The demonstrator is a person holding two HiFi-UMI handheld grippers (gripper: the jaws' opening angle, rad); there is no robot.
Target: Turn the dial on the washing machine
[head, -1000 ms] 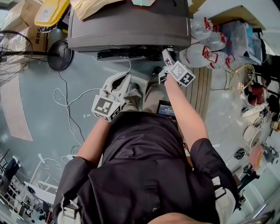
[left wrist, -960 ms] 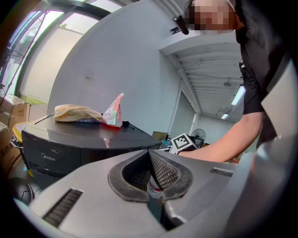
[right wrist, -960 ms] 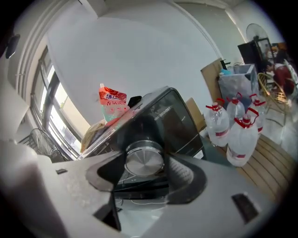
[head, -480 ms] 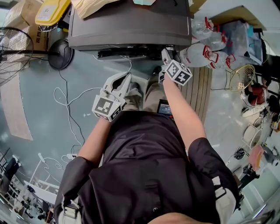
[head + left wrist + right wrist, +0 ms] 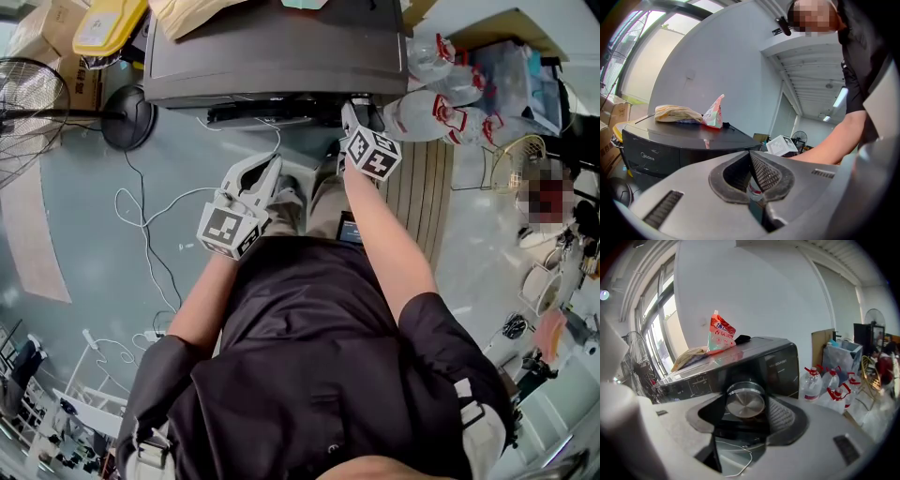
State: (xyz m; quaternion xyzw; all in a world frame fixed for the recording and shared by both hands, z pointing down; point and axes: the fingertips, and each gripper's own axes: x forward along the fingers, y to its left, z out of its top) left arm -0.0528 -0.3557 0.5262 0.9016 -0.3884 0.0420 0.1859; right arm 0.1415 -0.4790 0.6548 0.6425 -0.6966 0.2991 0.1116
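The dark washing machine (image 5: 272, 56) stands in front of me, its front panel (image 5: 778, 366) facing my grippers. Its round metal dial (image 5: 746, 401) shows close up in the right gripper view, between the jaws of my right gripper (image 5: 746, 414). The jaws stand wide, with a dark gap left of the dial, so the pads do not press on it. In the head view my right gripper (image 5: 350, 112) reaches the machine's front edge and hides the dial. My left gripper (image 5: 272, 167) hangs back at waist height, shut and empty (image 5: 751, 157).
A red pouch (image 5: 720, 336) and a folded cloth (image 5: 691, 357) lie on the machine's lid. Water bottles (image 5: 427, 108) stand at its right. A floor fan (image 5: 33, 108) and a loose white cable (image 5: 141, 220) are on the left. My legs and feet are just below the machine.
My right gripper has moved a little left and closer to the machine's front, jaws unchanged. The left gripper has stayed still.
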